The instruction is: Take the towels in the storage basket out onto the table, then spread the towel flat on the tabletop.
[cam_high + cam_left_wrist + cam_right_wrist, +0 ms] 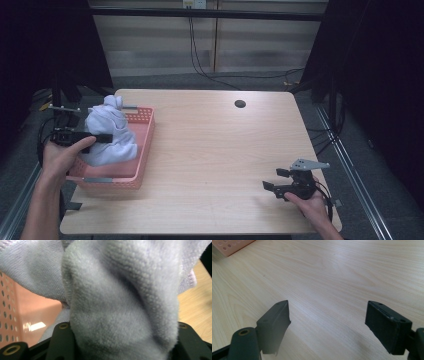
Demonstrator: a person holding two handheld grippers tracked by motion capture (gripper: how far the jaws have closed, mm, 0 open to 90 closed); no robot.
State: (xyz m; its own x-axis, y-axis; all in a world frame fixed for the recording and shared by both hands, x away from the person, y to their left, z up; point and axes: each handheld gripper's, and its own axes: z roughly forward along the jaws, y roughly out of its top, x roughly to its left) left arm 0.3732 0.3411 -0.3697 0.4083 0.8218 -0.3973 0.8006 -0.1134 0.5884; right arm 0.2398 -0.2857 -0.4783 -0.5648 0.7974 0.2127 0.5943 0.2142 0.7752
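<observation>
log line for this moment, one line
left tongs: shut on towel | towel: bunched, over basket | right tongs: open, nothing between, over table

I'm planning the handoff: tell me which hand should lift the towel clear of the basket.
Left. Its tool already clamps the towel above the pink basket; the right tool hangs open, far across the table.

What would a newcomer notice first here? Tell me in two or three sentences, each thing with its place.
First the bunched pale lavender towel, gripped by the left gripper above the pink perforated basket at the table's left edge; in the left gripper view its fleece bulges between the jaws. Next the right gripper, near the table's front right corner, jaws wide apart over bare wood. Last, the light wooden table with a small dark hole near its far edge.
</observation>
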